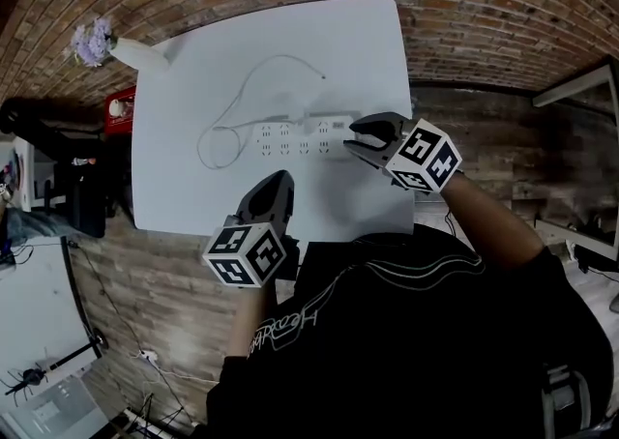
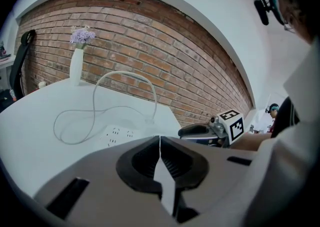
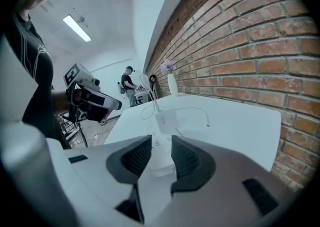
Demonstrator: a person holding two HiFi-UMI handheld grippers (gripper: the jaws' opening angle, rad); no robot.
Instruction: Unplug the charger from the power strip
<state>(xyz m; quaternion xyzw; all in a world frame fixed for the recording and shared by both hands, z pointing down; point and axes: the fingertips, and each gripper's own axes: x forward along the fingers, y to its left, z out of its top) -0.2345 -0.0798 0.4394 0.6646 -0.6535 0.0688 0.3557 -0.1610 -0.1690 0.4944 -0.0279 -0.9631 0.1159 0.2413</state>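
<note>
The charger [image 1: 331, 124] is a small white block plugged into the 3 o'clock end of the white power strip [image 1: 283, 141]. The strip lies across the middle of the white table [image 1: 353, 45]. A thin white cable [image 1: 247, 89] runs from the charger toward 12 o'clock, then loops round past the strip's 9 o'clock end.

The step in hand looks like the approach. Nothing is gripped and the charger is not yet unplugged.

The right gripper [image 1: 350, 136] sits just at 3 o'clock of the charger. Its 2 jaws are spread apart and released. In the right gripper view the near end of the strip shows through the gap, with the charger a little further ahead. The pads press on nothing.

The left gripper [image 1: 280, 179] hovers at 6 o'clock of the strip, near the table's edge. Its jaws are clenched together on nothing.

The next move probably calls for:
- carrying the right jaws forward until they straddle the charger's body;
- closing firmly on its sides;
- pulling it straight up out of the socket.

The left gripper may need to press the strip down so it does not lift with the charger.

A white vase [image 1: 135, 53] with flowers stands at the table's 10 o'clock corner, well apart.
</note>
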